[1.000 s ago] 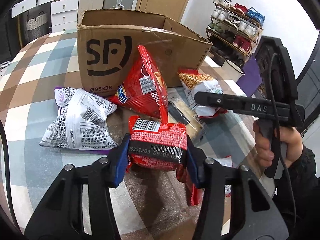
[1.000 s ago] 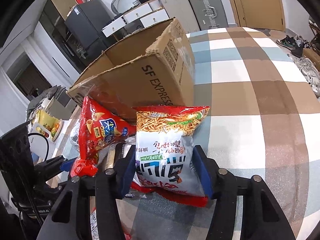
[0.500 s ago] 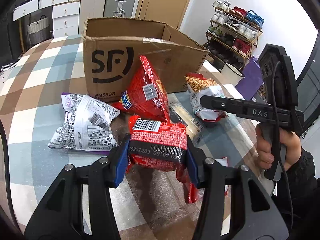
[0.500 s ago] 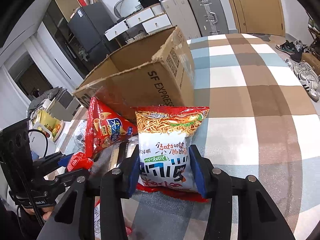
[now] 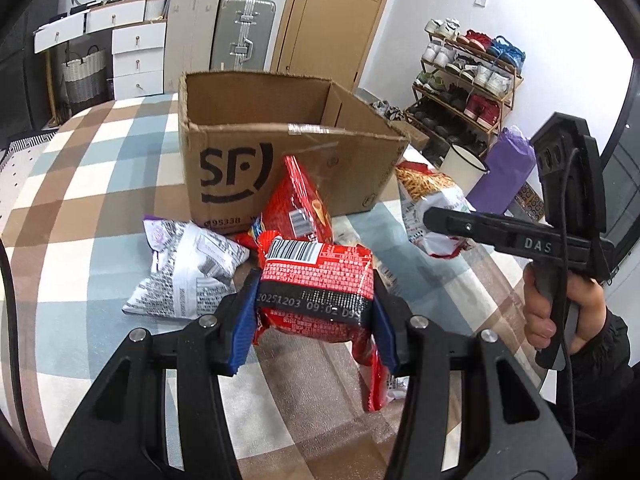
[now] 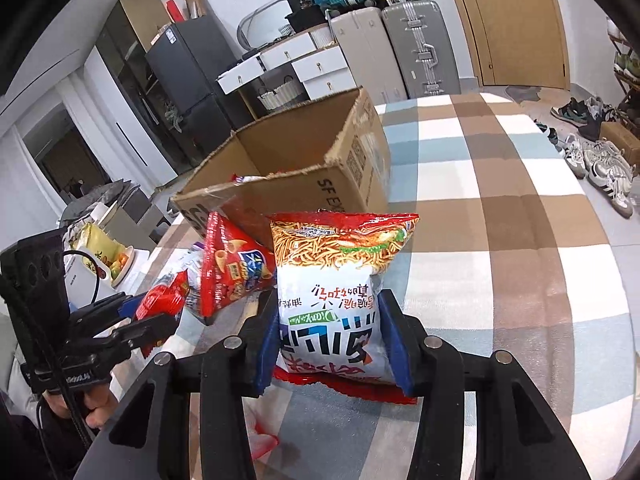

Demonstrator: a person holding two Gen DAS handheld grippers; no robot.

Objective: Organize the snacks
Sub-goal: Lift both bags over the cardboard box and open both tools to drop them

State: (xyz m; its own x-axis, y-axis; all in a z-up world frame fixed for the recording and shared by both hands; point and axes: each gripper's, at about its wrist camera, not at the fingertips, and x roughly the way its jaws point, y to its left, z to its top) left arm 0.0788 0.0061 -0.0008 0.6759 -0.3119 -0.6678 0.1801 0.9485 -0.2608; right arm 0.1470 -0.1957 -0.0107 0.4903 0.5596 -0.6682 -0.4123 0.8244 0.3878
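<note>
1. Checked cloth in brown, pale blue and white covers the table [image 5: 80,200], which carries every snack in sight.
2. Toward the table's far edge stands an open cardboard box [image 5: 288,160] printed with a black logo; a packet shows just inside its near wall in the right wrist view.
3. The left gripper [image 5: 314,312] is clenched on a red snack packet [image 5: 316,280], blue pads pressing both sides, the packet lifted clear of the cloth.
4. The right gripper [image 6: 330,340] grasps a white-and-red noodle snack bag [image 6: 340,280] near its lower end, pads squeezing it, with the bag standing upright above the cloth.
5. A red cone-snack bag [image 5: 300,208] leans against the box's front wall, and a silver-white printed bag [image 5: 188,272] lies on the cloth near the box's front left corner.
6. A hand [image 5: 560,312] with a dark sleeve holds the right gripper's handle.
7. Behind the table stand white drawers [image 5: 136,60], a woven basket [image 5: 84,76], hard-shell suitcases [image 5: 240,32] and a wooden door [image 5: 332,16].
8. A shoe rack [image 5: 468,80] lines the right wall, with a purple bag [image 5: 504,172] and a white bucket [image 5: 464,168] below it; a dark fridge [image 6: 188,80] stands further round.
</note>
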